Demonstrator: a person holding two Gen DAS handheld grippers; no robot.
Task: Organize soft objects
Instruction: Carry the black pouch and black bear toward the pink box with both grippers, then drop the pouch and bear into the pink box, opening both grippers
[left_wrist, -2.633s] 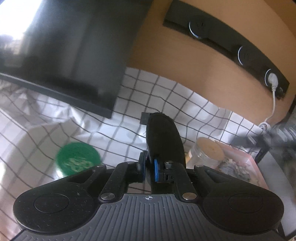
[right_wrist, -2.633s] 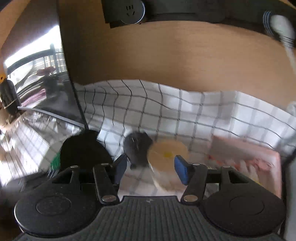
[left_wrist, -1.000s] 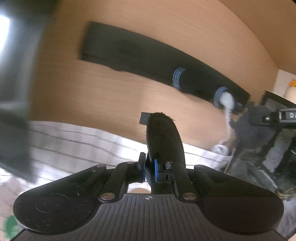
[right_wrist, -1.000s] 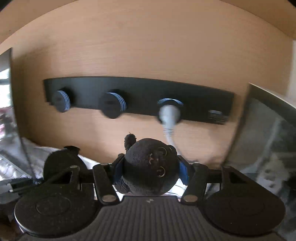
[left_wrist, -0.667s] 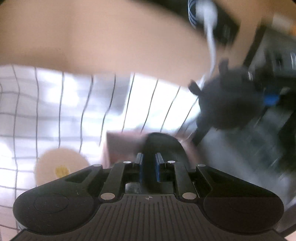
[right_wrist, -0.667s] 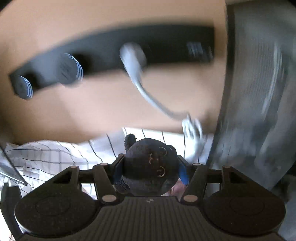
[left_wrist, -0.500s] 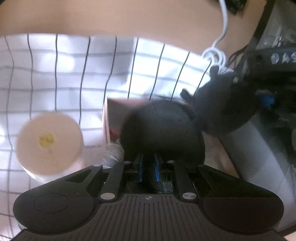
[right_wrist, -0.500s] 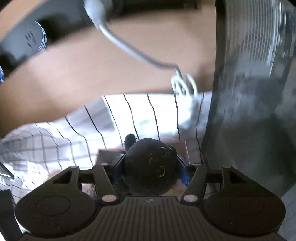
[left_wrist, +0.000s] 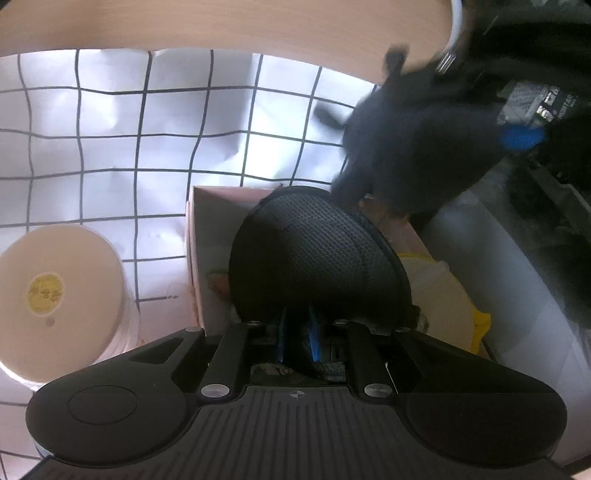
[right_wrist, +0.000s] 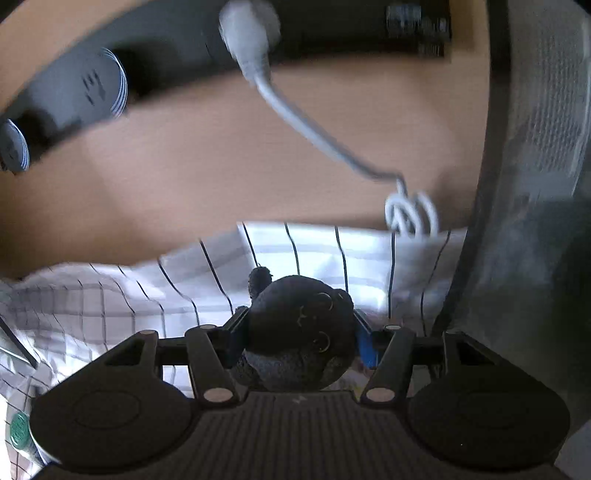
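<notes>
Both grippers have swung over the pink box (left_wrist: 192, 236): left gripper (left_wrist: 297, 341) pinching the black pad (left_wrist: 314, 254), right gripper (right_wrist: 301, 345) clamping the black plush (right_wrist: 299, 336), ready to drop.

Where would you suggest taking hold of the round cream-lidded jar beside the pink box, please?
Grip the cream-lidded jar across its round side wall just under the lid, coming from above. It stands upright on the checked cloth, lid up, and the pink box crowds its right side, so avoid approaching from there.
</notes>
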